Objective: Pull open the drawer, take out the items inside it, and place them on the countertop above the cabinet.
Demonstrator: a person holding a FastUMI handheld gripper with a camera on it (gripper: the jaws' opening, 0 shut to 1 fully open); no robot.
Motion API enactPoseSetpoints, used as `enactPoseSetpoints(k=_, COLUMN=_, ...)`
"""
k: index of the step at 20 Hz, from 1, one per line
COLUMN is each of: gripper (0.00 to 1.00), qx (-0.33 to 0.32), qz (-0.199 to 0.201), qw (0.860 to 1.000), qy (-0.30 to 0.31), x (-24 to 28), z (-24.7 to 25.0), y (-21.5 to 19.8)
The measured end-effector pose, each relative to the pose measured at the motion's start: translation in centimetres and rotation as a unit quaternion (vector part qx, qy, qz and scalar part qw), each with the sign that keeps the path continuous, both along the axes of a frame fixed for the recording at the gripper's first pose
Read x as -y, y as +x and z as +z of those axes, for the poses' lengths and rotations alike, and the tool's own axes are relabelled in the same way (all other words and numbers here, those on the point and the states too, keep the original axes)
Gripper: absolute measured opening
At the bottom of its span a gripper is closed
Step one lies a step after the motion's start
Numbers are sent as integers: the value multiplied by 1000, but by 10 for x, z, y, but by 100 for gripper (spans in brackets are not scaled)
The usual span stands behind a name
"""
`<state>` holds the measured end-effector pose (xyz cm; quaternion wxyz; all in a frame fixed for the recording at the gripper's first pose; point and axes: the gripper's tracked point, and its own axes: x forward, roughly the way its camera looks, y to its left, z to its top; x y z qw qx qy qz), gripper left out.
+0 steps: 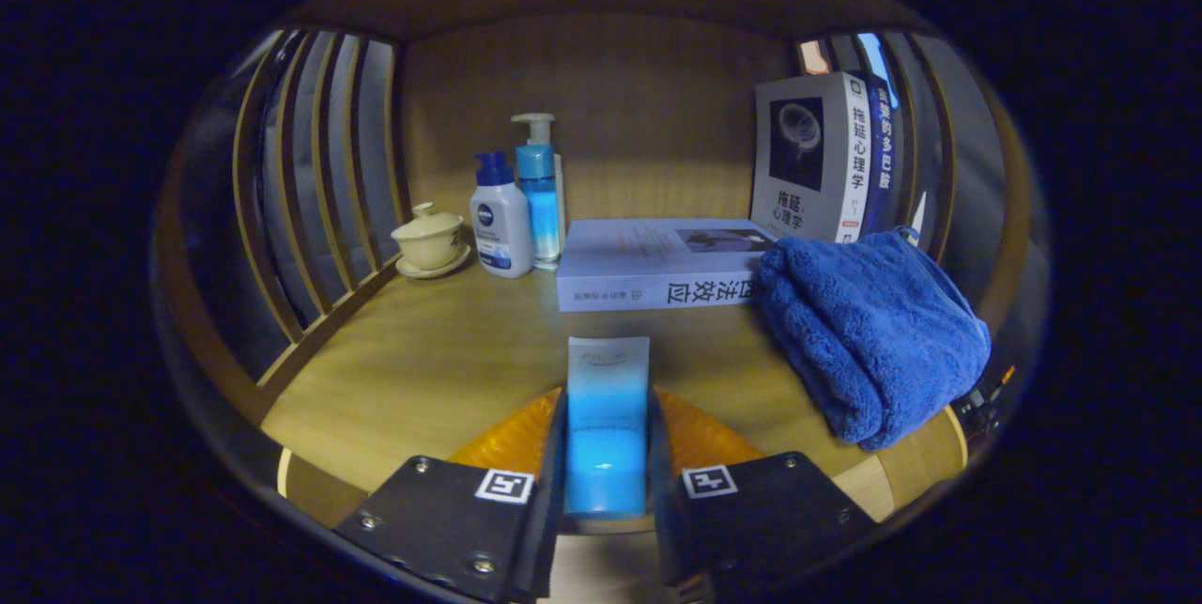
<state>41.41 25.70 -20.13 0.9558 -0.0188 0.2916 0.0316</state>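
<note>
Gripper view, over the countertop. My gripper (607, 482) has its two fingers closed in against the sides of a blue tube (608, 416), one finger pressing on each flank, so the tube is clamped and stands upright between them with its pale crimped end uppermost. The tube sits above the wooden countertop (441, 360); I cannot tell whether its lower end touches the wood. Beyond the fingers, a book (657, 275) lies flat with its spine toward me. Just beside it, on the side of my right finger, a folded blue towel (869, 332) rests on the countertop, its near edge close to the counter's front rim. Behind the towel two more books (822, 158) stand upright against the slatted side. At the back on the other side, a white bottle (500, 224) and a blue pump bottle (538, 191) stand touching or nearly so, with a cream lidded cup (429, 238) on its saucer next to them, near the slats.
</note>
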Motion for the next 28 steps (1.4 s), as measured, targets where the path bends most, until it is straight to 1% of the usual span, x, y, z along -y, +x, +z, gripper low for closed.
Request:
enactPoseSetpoints(k=7, gripper=43, qx=9, qz=-3, qw=1000, qy=0, x=0, z=-2, y=9)
enactPoseSetpoints(k=11, gripper=47, qx=16, qz=-1, qw=1000, qy=-8, x=1, z=-1, y=8)
enactPoseSetpoints(k=16, gripper=49, qx=35, qz=-4, qw=999, qy=-16, x=5, z=1, y=7)
enactPoseSetpoints(k=17, gripper=52, qx=41, qz=-7, qw=999, qy=-21, x=9, z=2, y=7)
enactPoseSetpoints(k=20, gripper=76, qx=53, qz=-19, qw=998, qy=-18, x=17, z=2, y=7)
enactPoseSetpoints(k=22, gripper=93, qx=65, qz=-7, qw=998, qy=-4, x=14, z=8, y=5)
enactPoseSetpoints(k=24, gripper=100, qx=110, qz=2, qw=994, qy=-1, x=10, z=29, y=5)
enactPoseSetpoints(k=26, gripper=99, qx=165, qz=13, qw=986, qy=-6, x=6, z=62, y=3)
enactPoseSetpoints(k=27, gripper=99, qx=172, qz=13, qw=985, qy=-12, x=5, z=71, y=0)
enactPoseSetpoints(k=28, gripper=99, qx=176, qz=21, qw=984, qy=-13, x=4, z=83, y=-14)
